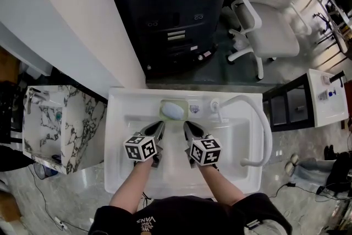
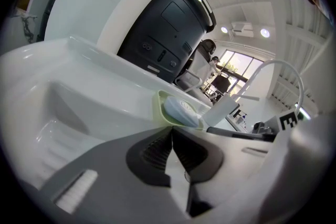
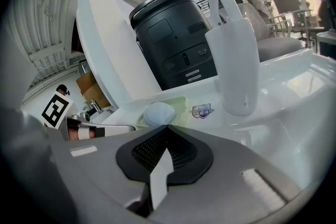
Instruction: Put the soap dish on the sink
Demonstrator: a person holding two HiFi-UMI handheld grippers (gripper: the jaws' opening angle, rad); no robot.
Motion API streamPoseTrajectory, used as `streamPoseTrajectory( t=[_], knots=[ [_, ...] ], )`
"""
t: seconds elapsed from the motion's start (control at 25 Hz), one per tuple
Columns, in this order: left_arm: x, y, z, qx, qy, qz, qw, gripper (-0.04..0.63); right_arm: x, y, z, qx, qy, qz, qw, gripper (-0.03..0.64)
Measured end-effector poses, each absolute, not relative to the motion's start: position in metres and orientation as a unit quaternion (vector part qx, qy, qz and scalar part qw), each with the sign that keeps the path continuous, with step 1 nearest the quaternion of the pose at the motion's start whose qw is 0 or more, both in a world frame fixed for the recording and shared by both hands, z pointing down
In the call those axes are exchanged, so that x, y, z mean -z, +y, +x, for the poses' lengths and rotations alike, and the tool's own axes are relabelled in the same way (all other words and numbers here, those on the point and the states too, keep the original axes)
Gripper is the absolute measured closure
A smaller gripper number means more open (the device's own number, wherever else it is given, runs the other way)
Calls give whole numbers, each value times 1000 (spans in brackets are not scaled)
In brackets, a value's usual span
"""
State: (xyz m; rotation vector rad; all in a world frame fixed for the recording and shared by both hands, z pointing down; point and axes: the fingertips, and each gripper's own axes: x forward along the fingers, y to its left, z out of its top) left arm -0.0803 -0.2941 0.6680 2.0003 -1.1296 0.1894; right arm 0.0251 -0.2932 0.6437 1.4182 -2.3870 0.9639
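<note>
A pale green soap dish (image 1: pixel 173 110) with a bluish-white soap bar in it rests on the back ledge of the white sink (image 1: pixel 124 118). Both grippers hover over the basin just in front of it, side by side. My left gripper (image 1: pixel 160 127) is shut with nothing between its jaws, and so is my right gripper (image 1: pixel 187 126). In the left gripper view the soap dish (image 2: pixel 164 110) lies just beyond the closed left gripper (image 2: pixel 171 129). In the right gripper view the soap dish (image 3: pixel 178 106) sits past the closed right gripper (image 3: pixel 167 127), not touching it.
A white curved faucet (image 1: pixel 259 118) rises at the sink's back right, its base (image 3: pixel 239 71) next to a small sticker (image 3: pixel 202 110). A marble-topped stand (image 1: pixel 60 124) is left of the sink, a black machine (image 1: pixel 170 8) and an office chair (image 1: pixel 269 14) stand behind it.
</note>
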Motion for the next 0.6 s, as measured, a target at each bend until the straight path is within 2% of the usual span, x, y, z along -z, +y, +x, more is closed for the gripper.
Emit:
streamPoseTrajectory(
  t=[0.6],
  knots=[
    [-642,-259,-92,-79,-445,807,381,541,-614,-254,29,-299,-810,496,96,614]
  ],
)
